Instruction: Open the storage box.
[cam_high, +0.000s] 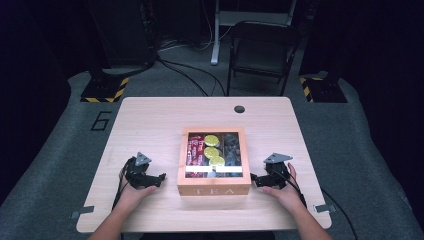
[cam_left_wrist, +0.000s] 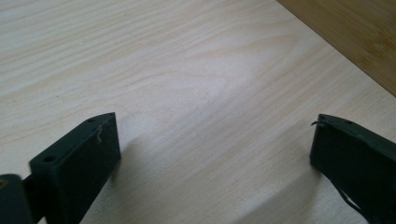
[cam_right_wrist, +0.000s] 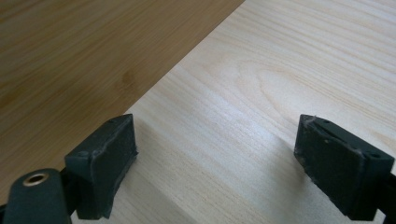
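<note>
resting low in frame, jaws wide and empty: left gripper (cam_high: 161, 176), right gripper (cam_high: 254, 178), flanking tea box (cam_high: 214, 190) at centre. risking shoving box sideways if closing in unevenly.

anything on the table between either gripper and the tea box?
Nothing visible. The left gripper and right gripper flank the tea box, jaws open and empty, with only bare table between each and the box's side walls.

A fixed overhead camera looks forward and down on the table (cam_high: 150, 120), while both gripper cameras skim close over its wood beside the tea box (cam_high: 214, 190).
</note>
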